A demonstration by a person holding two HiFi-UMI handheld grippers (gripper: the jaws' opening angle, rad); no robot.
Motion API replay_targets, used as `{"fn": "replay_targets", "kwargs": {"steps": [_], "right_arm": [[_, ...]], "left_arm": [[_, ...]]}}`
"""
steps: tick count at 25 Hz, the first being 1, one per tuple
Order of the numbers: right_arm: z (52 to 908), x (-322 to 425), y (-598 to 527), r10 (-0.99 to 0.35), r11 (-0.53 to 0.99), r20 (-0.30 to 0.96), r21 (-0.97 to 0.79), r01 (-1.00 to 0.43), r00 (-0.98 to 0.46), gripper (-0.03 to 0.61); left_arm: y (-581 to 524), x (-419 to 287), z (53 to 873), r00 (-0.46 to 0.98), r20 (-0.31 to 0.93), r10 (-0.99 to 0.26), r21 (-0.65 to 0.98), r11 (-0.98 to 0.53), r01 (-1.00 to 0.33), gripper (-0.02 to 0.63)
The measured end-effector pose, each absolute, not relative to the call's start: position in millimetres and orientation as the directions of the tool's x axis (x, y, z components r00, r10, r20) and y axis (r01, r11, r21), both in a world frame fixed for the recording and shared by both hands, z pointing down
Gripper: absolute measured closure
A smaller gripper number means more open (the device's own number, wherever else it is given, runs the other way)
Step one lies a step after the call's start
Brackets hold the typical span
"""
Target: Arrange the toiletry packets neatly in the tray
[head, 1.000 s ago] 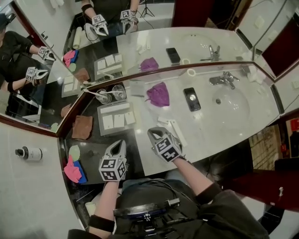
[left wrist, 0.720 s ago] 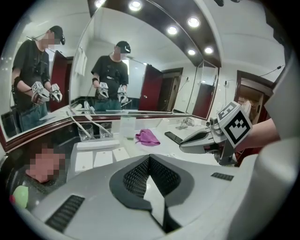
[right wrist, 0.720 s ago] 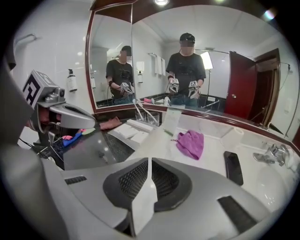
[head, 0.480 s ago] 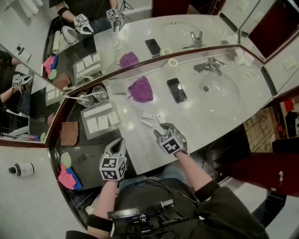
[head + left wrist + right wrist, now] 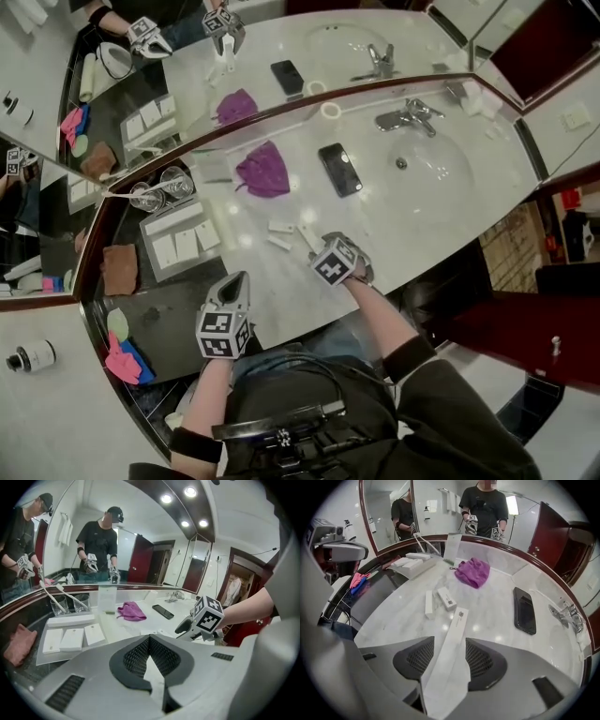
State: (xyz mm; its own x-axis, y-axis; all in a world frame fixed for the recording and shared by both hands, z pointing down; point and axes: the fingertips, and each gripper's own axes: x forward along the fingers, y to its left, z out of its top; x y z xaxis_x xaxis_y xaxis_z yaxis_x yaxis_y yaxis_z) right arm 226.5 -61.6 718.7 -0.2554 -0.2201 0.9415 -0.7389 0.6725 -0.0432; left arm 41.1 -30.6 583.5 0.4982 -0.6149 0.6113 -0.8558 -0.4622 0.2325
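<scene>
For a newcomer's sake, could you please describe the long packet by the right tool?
On the marble counter, left of the black phone, lie two short packets. Between the right tool's jaws, which have just been opening, is the long packet, far longer.

Long packet [image 5: 457, 620] print illegibly small

tray [image 5: 67, 655]: three flat white packets [image 5: 71, 639], long box [image 5: 70, 619] | marble counter: long white packet [image 5: 452, 637], two short packets [image 5: 446, 598]

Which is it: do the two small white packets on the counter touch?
Apart: the right gripper view shows bare marble counter between the narrow packet and the wider printed packet.
</scene>
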Motion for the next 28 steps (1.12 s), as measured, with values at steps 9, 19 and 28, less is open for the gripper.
{"fn": "replay_targets", "kwargs": {"steps": [9, 19, 28], "right_arm": [[747, 226, -61, -0.132, 0.698, 0.973, -0.043, -0.715, -0.187, 0.407], [738, 231, -59, -0.189, 0.719, 0.969, 0.025, -0.695, -0.161, 0.44], [683, 214, -62, -0.342, 0.735, 0.903, 0.083, -0.673, -0.261, 0.44]], "left_arm": [[-32, 35, 590, 0.487, 0.623, -0.612, 0.243, -0.44, -0.864, 0.614], [-28, 30, 589, 0.487, 0.618, -0.617, 0.245, -0.437, -0.865, 0.614], [-23, 17, 575, 0.469, 0.599, -0.649, 0.23, -0.421, -0.877, 0.614]]}}
